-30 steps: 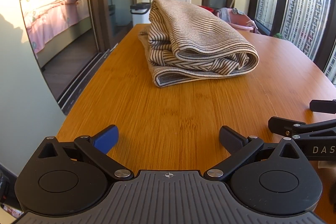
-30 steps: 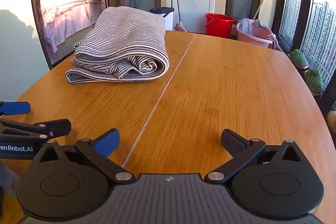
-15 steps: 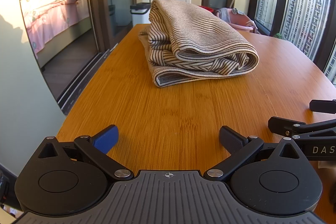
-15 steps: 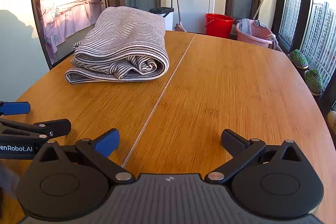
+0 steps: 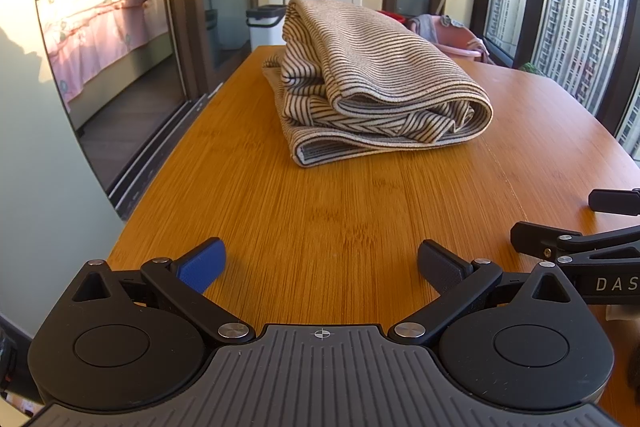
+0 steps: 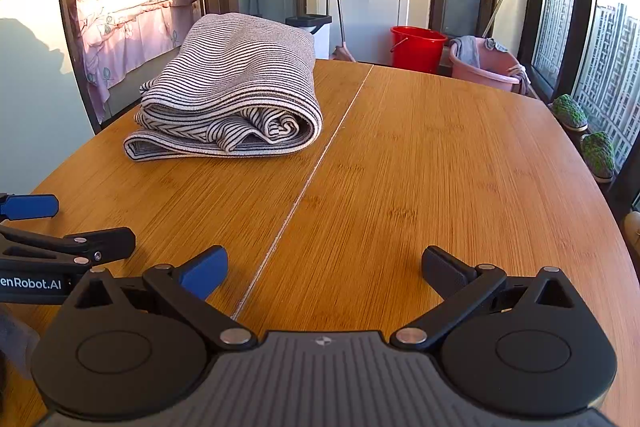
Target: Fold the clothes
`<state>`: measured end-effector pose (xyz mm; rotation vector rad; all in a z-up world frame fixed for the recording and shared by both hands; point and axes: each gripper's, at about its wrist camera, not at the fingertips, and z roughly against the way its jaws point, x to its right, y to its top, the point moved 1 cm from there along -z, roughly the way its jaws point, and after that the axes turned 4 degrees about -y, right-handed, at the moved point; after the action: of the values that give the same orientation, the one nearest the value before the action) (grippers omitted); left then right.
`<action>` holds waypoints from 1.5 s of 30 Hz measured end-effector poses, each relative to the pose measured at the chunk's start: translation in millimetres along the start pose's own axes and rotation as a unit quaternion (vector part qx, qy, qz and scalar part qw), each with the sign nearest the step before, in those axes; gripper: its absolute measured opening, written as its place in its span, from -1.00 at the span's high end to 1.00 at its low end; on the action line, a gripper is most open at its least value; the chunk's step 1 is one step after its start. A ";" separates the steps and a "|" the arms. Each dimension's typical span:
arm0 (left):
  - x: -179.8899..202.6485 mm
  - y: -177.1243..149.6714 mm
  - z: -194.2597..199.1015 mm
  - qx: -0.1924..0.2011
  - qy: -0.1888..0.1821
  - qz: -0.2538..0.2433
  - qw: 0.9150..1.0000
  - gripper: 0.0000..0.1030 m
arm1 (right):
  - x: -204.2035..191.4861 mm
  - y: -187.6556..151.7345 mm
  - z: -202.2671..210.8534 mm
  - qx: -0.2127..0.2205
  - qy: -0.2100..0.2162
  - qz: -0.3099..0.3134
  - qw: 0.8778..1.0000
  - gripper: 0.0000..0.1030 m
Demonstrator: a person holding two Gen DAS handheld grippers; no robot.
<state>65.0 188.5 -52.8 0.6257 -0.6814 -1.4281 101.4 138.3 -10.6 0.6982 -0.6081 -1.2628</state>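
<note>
A striped garment (image 5: 372, 83) lies folded in a thick bundle on the far part of the wooden table (image 5: 320, 219); it also shows in the right wrist view (image 6: 236, 95), far left of the table's seam. My left gripper (image 5: 320, 263) is open and empty, low over the table's near edge, well short of the garment. My right gripper (image 6: 324, 267) is open and empty, beside the left one, also well short of the garment. Each gripper shows at the edge of the other's view.
The table's left edge drops to a sliding glass door (image 5: 132, 75) with a bed behind it. Beyond the far edge stand a red bucket (image 6: 418, 47), a pink basin (image 6: 486, 67) and a white bin (image 5: 266, 27). Potted plants (image 6: 570, 111) sit by the right window.
</note>
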 end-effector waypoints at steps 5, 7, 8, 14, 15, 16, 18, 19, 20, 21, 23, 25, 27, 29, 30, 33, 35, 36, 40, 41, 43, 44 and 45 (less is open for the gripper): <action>-0.8 -0.3 0.6 0.002 -0.001 0.000 1.000 -1.00 | 0.1 -0.5 -0.2 0.000 0.000 0.000 1.000 -1.00; -1.4 -0.1 0.5 0.004 -0.002 0.002 1.000 -1.00 | 0.2 -0.6 -0.1 0.000 0.000 0.000 1.000 -1.00; -1.7 0.0 0.4 0.004 -0.002 0.003 1.000 -1.00 | 0.3 -0.6 0.0 0.000 0.000 0.000 1.000 -1.00; -2.2 1.0 -0.7 0.004 -0.002 0.002 1.000 -1.00 | -0.3 -0.8 0.0 0.000 0.000 0.000 1.000 -1.00; -1.7 1.3 -1.2 0.003 -0.001 0.000 1.000 -1.00 | -0.2 -0.7 0.2 0.000 0.000 0.000 1.000 -1.00; -1.4 1.5 -1.6 0.002 0.000 -0.002 1.000 -1.00 | -0.4 -0.7 0.2 0.000 0.000 0.000 1.000 -1.00; -1.7 1.3 -1.8 0.001 -0.001 -0.001 1.000 -1.00 | -1.0 -0.8 0.1 0.000 0.000 0.000 1.000 -1.00; -1.7 1.3 -1.8 0.001 -0.001 -0.001 1.000 -1.00 | -1.1 -0.8 0.1 0.000 0.000 0.000 1.000 -1.00; -1.8 1.3 -1.8 0.001 -0.001 -0.002 1.000 -1.00 | -1.2 -0.8 0.1 0.000 0.000 0.000 1.000 -1.00; -1.8 1.3 -1.8 0.001 -0.001 -0.002 1.000 -1.00 | -1.2 -0.8 0.1 0.000 0.000 0.000 1.000 -1.00; -1.8 1.4 -1.7 0.001 -0.002 -0.003 1.000 -1.00 | -1.3 -0.8 0.1 0.000 0.000 0.000 1.000 -1.00; -1.8 1.4 -1.6 0.000 -0.002 -0.004 1.000 -1.00 | -1.4 -0.8 0.0 0.000 0.000 0.000 1.000 -1.00; -1.6 1.4 -1.4 0.000 -0.002 -0.004 1.000 -1.00 | -1.2 -0.7 0.0 0.000 0.000 0.000 1.000 -1.00; -1.7 1.4 -1.3 0.000 -0.002 -0.004 1.000 -1.00 | -1.4 -0.9 -0.1 0.000 0.000 0.000 1.000 -1.00; -1.8 1.4 -1.3 0.000 -0.002 -0.004 1.000 -1.00 | -1.4 -0.9 -0.1 0.000 0.000 0.000 1.000 -1.00; -1.9 1.4 -1.0 0.001 -0.002 -0.004 1.000 -1.00 | -1.6 -1.0 -0.1 0.000 0.000 0.000 1.000 -1.00; -2.1 1.6 -0.9 0.001 -0.002 -0.004 1.000 -1.00 | -1.7 -1.0 -0.1 0.000 0.000 0.000 1.000 -1.00; -2.3 1.6 -1.0 0.001 -0.002 -0.004 1.000 -1.00 | -1.8 -1.0 -0.1 0.000 0.000 0.000 1.000 -1.00; -2.6 1.7 -1.3 0.001 -0.003 -0.004 1.000 -1.00 | -1.9 -1.1 0.0 0.000 0.000 0.000 1.000 -1.00; -2.6 1.7 -1.3 0.001 -0.003 -0.004 1.000 -1.00 | -1.7 -1.0 0.0 0.000 0.000 0.000 1.000 -1.00; -2.5 1.6 -1.3 0.001 -0.003 -0.004 1.000 -1.00 | -1.9 -1.0 -0.1 0.000 0.000 0.000 1.000 -1.00; -2.5 1.6 -1.3 0.001 -0.003 -0.004 1.000 -1.00 | -2.0 -1.0 -0.1 0.000 0.000 0.000 1.000 -1.00; -2.4 1.6 -1.3 0.001 -0.003 -0.004 1.000 -1.00 | -2.2 -1.1 -0.1 0.000 0.000 0.000 1.000 -1.00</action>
<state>66.9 191.0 -52.6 0.6271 -0.6854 -1.4368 100.3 140.3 -11.6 0.6989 -0.6077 -1.2628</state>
